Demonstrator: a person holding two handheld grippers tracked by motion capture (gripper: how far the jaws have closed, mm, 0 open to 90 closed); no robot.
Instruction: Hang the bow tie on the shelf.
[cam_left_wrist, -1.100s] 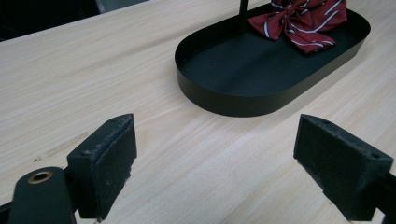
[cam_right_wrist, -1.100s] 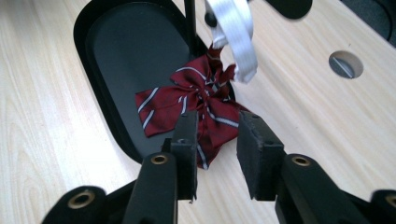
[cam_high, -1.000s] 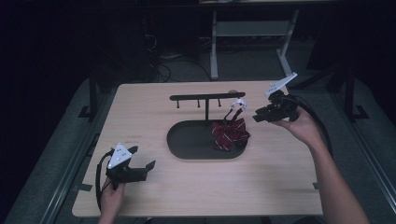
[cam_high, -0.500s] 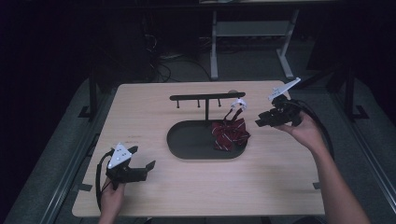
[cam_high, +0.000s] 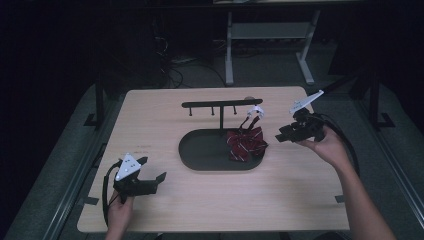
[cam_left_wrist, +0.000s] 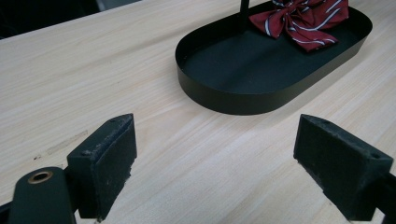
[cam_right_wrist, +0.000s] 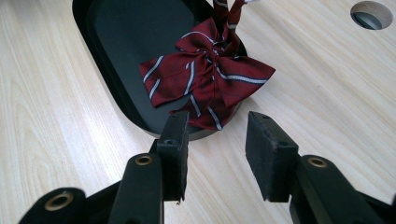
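Centrally on the pale wood-grain table (cam_high: 200, 210) a black oval tray (cam_high: 200, 152) with a low upright wall is seen, matte and smooth inside. From it a thin black post rises to a horizontal hanger bar (cam_high: 220, 104) with small pegs beneath. A dark red bow tie (cam_high: 245, 144) with thin pale stripes, soft and creased, is draped at the tray's right end, partly over the rim, its strap running up to a white clasp near the bar's right end.

The left gripper (cam_high: 150, 181) is held low near the table's front left corner, well apart from the tray; its jaws are spread wide with nothing between them, the dense black foam-like pads (cam_left_wrist: 343, 170) being shown clearly in the left gripper view. The right gripper (cam_high: 281, 136) is held just beside the tray's right end, jaws parted a moderate way and holding nothing.

In the left gripper view the post and bow tie (cam_left_wrist: 303, 18) are cut off by the top edge. A round cable hole (cam_right_wrist: 372, 14) in the tabletop is shown plainly in the right gripper view, where the fabric's folds (cam_right_wrist: 210, 74) are also clearer. The room behind the table is too dark to be made out.
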